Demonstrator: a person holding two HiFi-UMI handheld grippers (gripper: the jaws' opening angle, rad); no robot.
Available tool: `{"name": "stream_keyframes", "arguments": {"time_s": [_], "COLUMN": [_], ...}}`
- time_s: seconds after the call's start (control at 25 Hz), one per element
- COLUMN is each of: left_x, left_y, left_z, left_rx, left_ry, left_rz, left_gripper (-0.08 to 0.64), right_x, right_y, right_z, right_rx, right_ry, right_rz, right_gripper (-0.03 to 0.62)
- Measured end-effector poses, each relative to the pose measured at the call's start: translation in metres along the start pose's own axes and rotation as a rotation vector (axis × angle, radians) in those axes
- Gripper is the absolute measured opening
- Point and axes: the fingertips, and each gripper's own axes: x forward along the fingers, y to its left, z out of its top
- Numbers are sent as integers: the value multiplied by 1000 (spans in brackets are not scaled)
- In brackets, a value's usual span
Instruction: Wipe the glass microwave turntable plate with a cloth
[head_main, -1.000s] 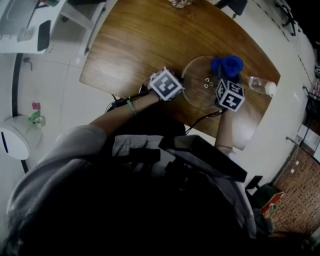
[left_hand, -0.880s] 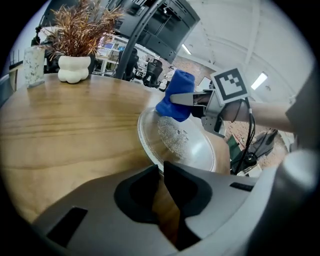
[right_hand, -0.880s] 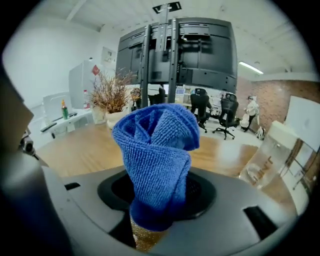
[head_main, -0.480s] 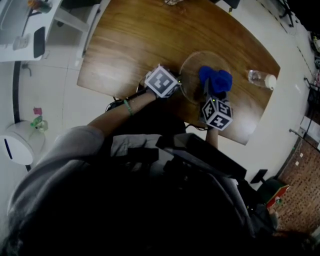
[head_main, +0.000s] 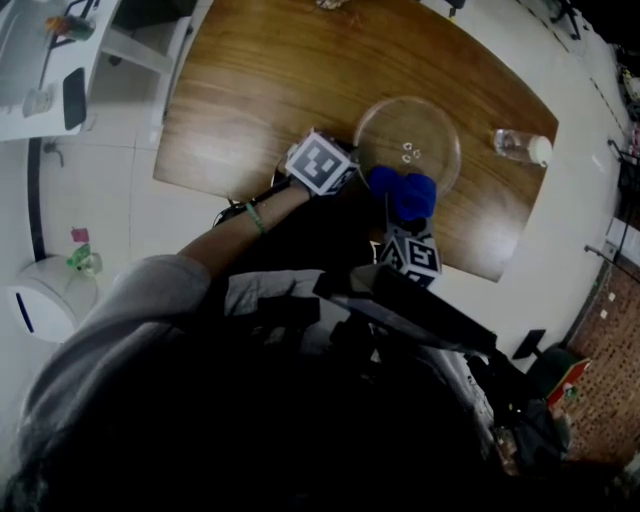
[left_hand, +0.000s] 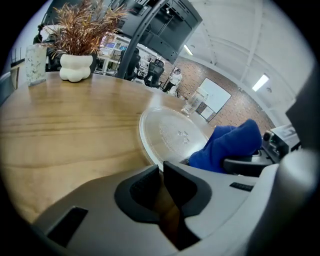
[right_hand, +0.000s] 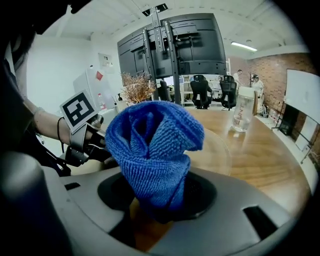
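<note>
The round glass turntable plate (head_main: 410, 145) lies flat on the wooden table (head_main: 250, 90), near its front edge. My left gripper (head_main: 345, 165) sits at the plate's left rim. In the left gripper view its jaws are shut on the rim of the plate (left_hand: 175, 132), with the left gripper (left_hand: 161, 167) low over the wood. A bunched blue cloth (head_main: 402, 193) is pinched in my right gripper (head_main: 402, 220) and rests on the plate's near edge. In the right gripper view the cloth (right_hand: 155, 145) stands up out of the right gripper (right_hand: 160, 197) and hides most of the plate (right_hand: 212, 150).
A clear plastic bottle (head_main: 520, 147) lies on the table to the plate's right. A dried plant in a white vase (left_hand: 75, 65) and a glass (left_hand: 36, 62) stand at the far end. The table's front edge runs just below both grippers. A white bin (head_main: 40, 300) is on the floor at left.
My right gripper has dragged the blue cloth from the plate's far right side across it to the near edge. The left gripper has stayed at the plate's left rim.
</note>
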Motion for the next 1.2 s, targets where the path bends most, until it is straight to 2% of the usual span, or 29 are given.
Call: {"name": "stream_keyframes", "arguments": {"time_s": [0.24, 0.44, 0.64, 0.88, 1.2], "left_x": [-1, 0, 0, 1, -2], "left_y": [0, -1, 1, -2, 2], "left_z": [6, 7, 6, 9, 7], "left_rx": [18, 25, 36, 44, 40], "left_ry": [-26, -36, -42, -56, -50], "left_rz": [15, 14, 35, 35, 46], "left_gripper": [26, 26, 26, 26, 26], "right_x": [13, 39, 60, 71, 18], "right_y": [-33, -78, -110, -121, -69], "right_z": [38, 86, 115, 99, 31], "right_rx": [-72, -161, -154, -71, -34], "right_ry": [-40, -100, -125, -110, -95], "right_rz": [-61, -140, -206, -227, -154], "right_gripper": [198, 198, 198, 198, 198]}}
